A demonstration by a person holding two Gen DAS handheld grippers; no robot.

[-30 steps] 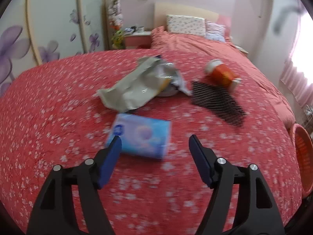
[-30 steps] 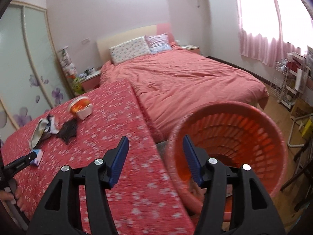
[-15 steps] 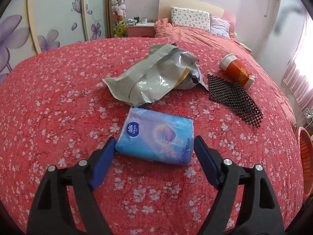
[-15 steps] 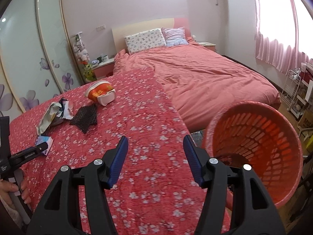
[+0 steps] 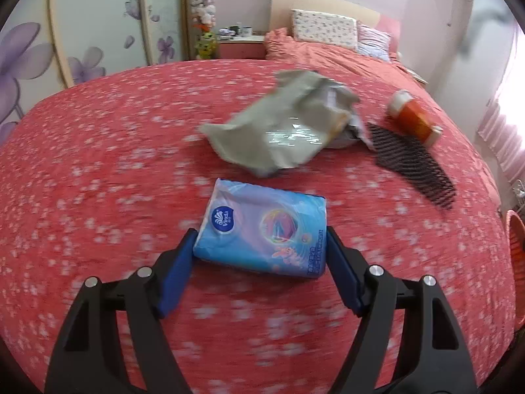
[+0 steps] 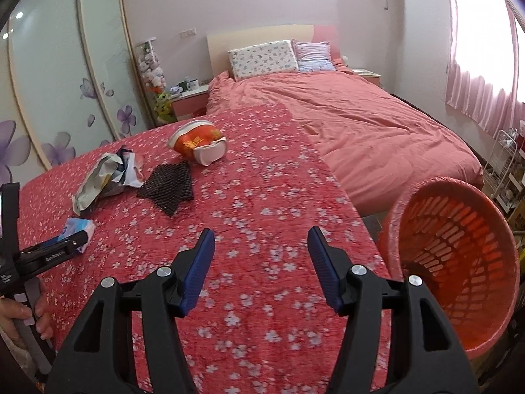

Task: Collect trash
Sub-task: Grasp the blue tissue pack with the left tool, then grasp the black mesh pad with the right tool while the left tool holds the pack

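Left gripper (image 5: 261, 249) pointed down at the floral red bedspread (image 5: 98, 180), jaws closing, blue tissue pack (image 5: 262, 229) lying between them. The left blue pad sits right at the pack's near left corner and the right pad at its near right corner; firm pressing cannot be confirmed (view smeared by motion), so logged as spread around the pack, pack flat on the cover.

From the pack, left wrist view: crumpled grey plastic mailer bag (image 5: 285, 131) at 12 o'clock, close; black mesh sheet (image 5: 413, 167) at 2 o'clock, touching the mailer's right end; orange instant-noodle cup (image 5: 415, 120) on its side at 1 o'clock, just beyond the mesh.

Right gripper (image 6: 261, 256) over bare bedspread, jaws opening, nothing between the pads. Orange plastic basket (image 6: 459, 256) tilted at 3 o'clock of this gripper, off the bed edge, mouth turned towards the camera (contents not discernible).

Right wrist view also shows the left gripper at 9 o'clock with a person's hand (image 6: 19, 315) on its handle, and the tissue pack at its tip
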